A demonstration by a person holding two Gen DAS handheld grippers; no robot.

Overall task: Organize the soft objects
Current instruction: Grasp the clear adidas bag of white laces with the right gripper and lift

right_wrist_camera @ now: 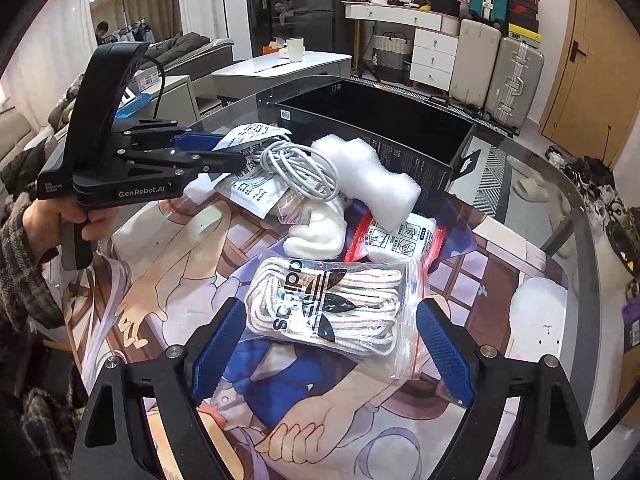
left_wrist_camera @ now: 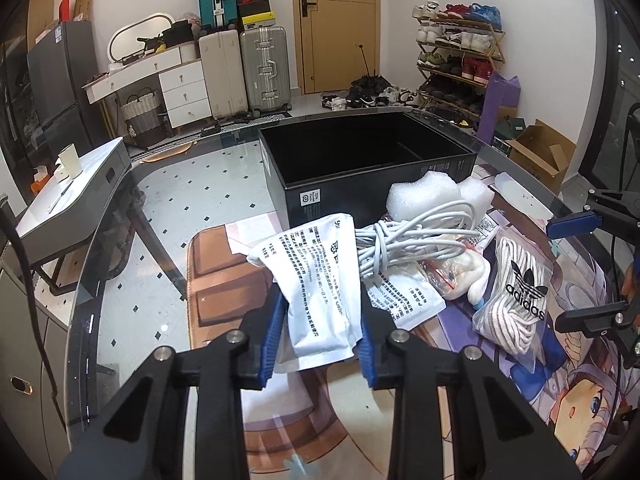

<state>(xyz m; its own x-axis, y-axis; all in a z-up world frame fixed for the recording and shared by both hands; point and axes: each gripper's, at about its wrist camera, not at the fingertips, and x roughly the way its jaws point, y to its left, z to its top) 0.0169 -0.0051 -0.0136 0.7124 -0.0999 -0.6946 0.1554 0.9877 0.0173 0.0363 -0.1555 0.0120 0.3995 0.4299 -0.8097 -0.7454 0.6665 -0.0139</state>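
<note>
Our left tongs (left_wrist_camera: 320,344) pinch the white printed pouch (left_wrist_camera: 320,280) short of the black box (left_wrist_camera: 368,168), right tongs (right_wrist_camera: 332,344) wide — the slick pouch might slip out mid-carry.

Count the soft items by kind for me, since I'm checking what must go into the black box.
White printed paper pouches: 2, one in the left gripper, one lying flat
Clear zip bags: 3, adidas laces, white cloth, red-edged
Coiled white cable: 1
White foam block: 1
Total: 7
</note>
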